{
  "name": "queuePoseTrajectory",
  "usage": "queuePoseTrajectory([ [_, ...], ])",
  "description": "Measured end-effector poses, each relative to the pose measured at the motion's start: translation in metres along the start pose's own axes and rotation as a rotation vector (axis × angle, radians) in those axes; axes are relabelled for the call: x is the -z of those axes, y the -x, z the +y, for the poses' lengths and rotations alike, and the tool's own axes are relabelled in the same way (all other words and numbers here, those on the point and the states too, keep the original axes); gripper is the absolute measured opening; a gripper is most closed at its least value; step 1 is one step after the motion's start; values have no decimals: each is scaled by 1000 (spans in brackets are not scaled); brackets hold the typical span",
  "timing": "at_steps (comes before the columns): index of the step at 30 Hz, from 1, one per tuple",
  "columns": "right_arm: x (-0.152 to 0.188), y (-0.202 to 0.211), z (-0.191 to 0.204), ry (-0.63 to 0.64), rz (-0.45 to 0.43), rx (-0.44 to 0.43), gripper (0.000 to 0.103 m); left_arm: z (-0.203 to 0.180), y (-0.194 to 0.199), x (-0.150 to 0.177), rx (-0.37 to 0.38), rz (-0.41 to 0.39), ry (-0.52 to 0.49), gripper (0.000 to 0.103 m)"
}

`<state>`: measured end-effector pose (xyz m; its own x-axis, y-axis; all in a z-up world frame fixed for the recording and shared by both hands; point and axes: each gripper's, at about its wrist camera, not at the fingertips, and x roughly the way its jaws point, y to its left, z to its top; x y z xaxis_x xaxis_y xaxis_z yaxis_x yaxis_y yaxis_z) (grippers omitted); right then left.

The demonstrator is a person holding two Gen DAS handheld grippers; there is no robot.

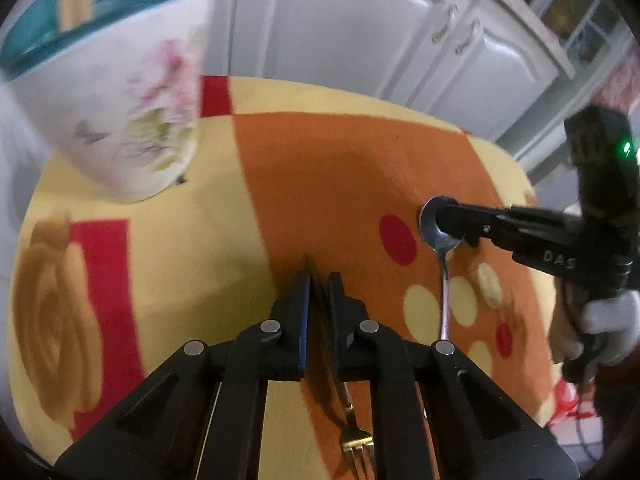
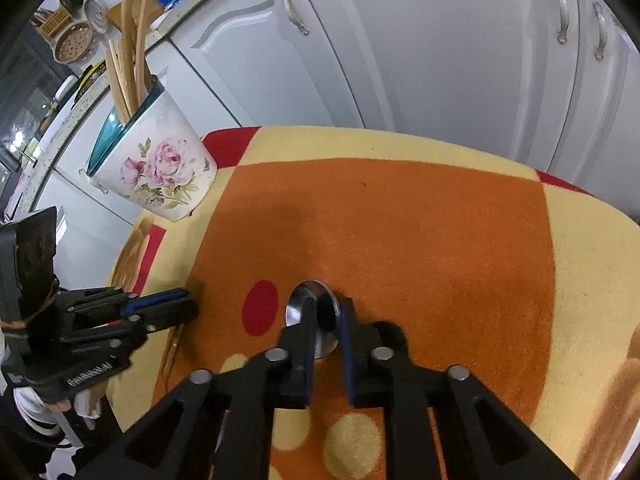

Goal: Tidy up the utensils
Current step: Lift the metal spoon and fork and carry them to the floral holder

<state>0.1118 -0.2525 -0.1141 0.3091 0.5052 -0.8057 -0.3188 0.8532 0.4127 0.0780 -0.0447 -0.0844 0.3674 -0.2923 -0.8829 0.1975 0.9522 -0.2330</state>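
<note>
Fork [image 1: 352, 436] sits pinched between the left gripper [image 1: 319, 280] fingers, prongs pointing back. Right gripper [image 2: 326, 312] fingers stand narrow around the spoon [image 2: 308, 304] bowl on the orange cloth [image 2: 440, 240]. Flowery pot [image 2: 160, 172] stands near the far left edge, well apart from both. Open cloth lies between.

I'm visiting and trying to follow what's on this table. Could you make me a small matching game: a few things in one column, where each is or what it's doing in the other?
Things:
1. fork
2. spoon
3. flowered pot
4. red oval

Places or states:
A. printed on the orange cloth, left of the spoon bowl
B. handle clamped in the left gripper
C. bowl between the right gripper fingers
D. stands at the table's far left, holding wooden sticks

Pairs: 1-B, 2-C, 3-D, 4-A
</note>
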Motion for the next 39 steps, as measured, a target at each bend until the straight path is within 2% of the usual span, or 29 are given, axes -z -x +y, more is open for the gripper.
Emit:
queuePoseTrajectory([
  [4, -3, 16, 9, 26, -28, 0, 3, 11, 34, 5, 32, -76, 37, 7],
  [13, -11, 45, 43, 114, -68, 7, 3, 29, 104, 22, 53, -210, 67, 5],
  [19, -22, 68, 58, 122, -119, -27, 3, 43, 145, 15, 57, -298, 98, 5],
  [24, -41, 87, 81, 141, -179, -60, 3, 58, 190, -5, 63, -397, 128, 5],
  [31, -84, 119, 126, 190, -292, -84, 3, 74, 233, -40, 36, -487, 126, 5],
  [39, -140, 118, 180, 266, -379, -1, 3, 86, 234, -81, -39, -510, 111, 5],
])
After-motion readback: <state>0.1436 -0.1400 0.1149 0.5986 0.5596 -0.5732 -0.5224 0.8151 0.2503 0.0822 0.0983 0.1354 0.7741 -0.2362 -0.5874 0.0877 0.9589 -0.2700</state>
